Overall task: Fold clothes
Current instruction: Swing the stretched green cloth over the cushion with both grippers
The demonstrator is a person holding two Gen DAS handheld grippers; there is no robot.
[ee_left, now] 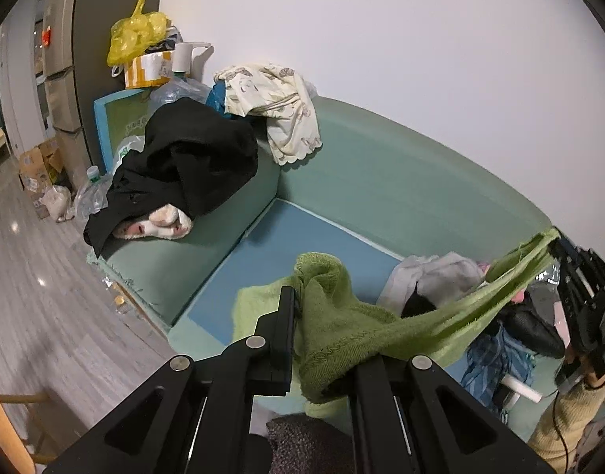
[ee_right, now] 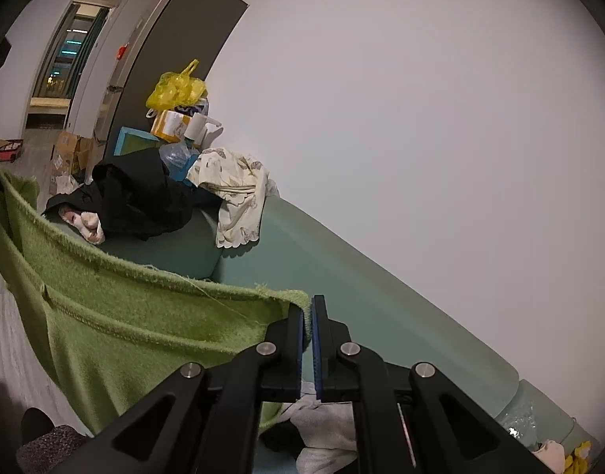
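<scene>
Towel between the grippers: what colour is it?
Green towel, plain terry; clearest in the right wrist view.

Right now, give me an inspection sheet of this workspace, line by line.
Surface: green sofa with a blue seat, partly covered.
Job's things: green towel stretched in the air between both grippers, sagging in the middle.
Clutter: black garment and cream printed garment on the armrest end; grey and dark clothes pile on the seat; yellow bag behind.
Grippers: left gripper shut on one towel end; right gripper shut on the other corner.
Cables: thin black cable along the sleeve.
Surroundings: white wall, wood-look floor, cardboard boxes.
</scene>
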